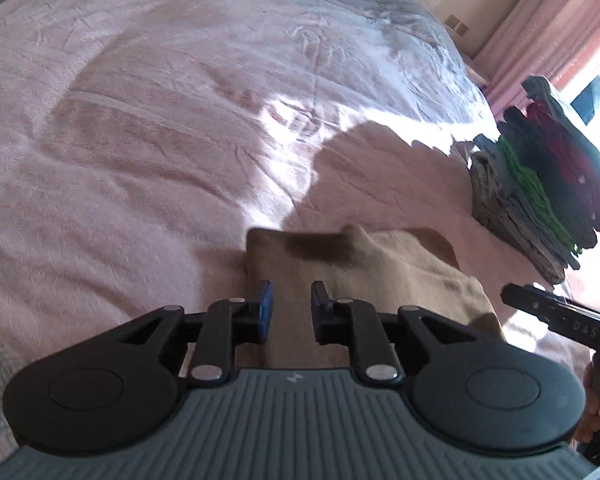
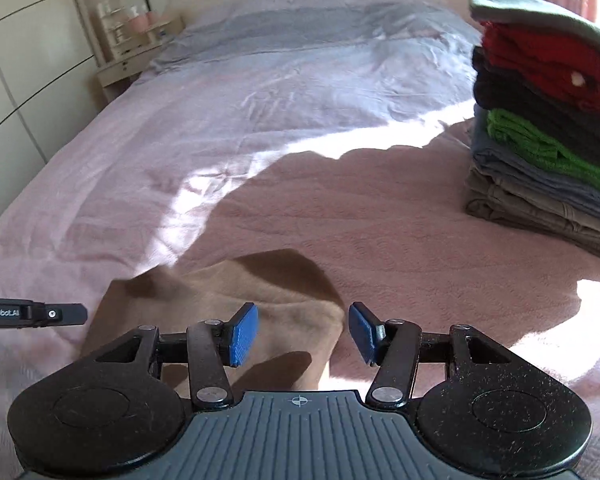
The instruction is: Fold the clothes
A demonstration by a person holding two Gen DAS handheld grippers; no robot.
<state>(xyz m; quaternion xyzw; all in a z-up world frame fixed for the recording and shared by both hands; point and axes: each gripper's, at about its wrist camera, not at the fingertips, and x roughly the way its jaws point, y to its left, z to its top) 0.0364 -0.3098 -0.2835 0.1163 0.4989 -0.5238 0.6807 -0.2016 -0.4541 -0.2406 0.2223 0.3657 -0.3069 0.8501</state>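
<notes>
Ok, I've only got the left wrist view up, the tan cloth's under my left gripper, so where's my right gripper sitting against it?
Observer: The right gripper is open over the tan cloth's right edge, one pad above the fabric and the other above the pink bedspread.
Operator: Is the whole stack of folded clothes visible anywhere?
Observer: Mostly. In the right wrist view the stack shows a pale grey-green piece on top, then red, black, green, blue-grey and khaki.
Operator: Anything beyond the bed on the left?
Observer: Yes, a nightstand with jars stands by the pillow end.
</notes>
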